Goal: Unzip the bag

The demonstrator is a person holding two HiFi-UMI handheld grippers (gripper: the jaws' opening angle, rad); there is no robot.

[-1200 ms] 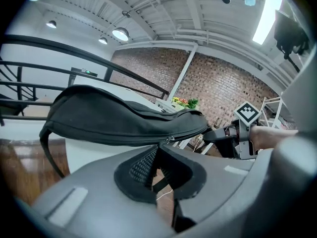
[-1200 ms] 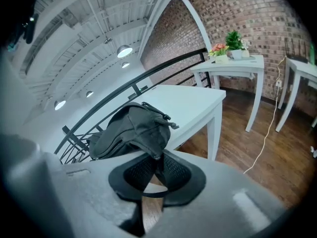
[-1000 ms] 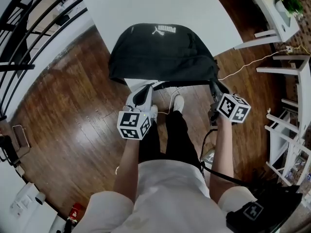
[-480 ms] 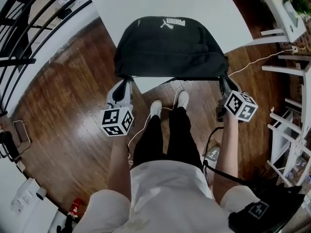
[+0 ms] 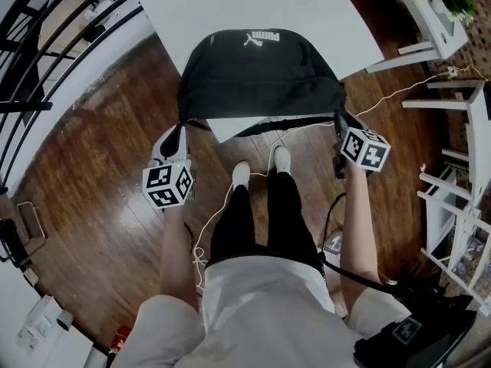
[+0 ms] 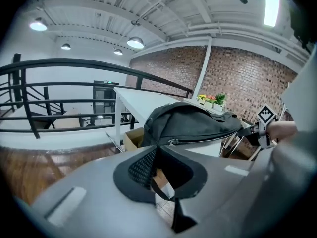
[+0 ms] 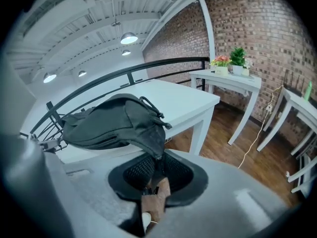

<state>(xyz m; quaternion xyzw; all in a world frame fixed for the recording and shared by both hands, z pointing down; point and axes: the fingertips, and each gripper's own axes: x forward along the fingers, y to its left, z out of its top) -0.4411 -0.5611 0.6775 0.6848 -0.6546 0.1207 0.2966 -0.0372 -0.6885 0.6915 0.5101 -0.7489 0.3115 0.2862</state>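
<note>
**Pull dragged to the bag's left corner**

The left gripper has swept from about 6 o'clock on the bag's near edge out to its 8 o'clock corner. Its jaws are pinched almost together on a thin black pull. The pull leads up towards the slider, which now sits at that same corner. From the slider the zip line runs off toward 3 o'clock along the front. Whether the teeth have parted all the way along is too fine to tell.

The bag lies at the near edge of the white table, at 12 o'clock from the person, with its front hanging slightly over the edge.

At the bag's 4 o'clock corner the right gripper is clamped on a tab of the bag and has hardly shifted, so it acts as the anchor against the leftward pull.

The zip has probably covered most of its front run. What remains is likely the curve round the left corner.
</note>
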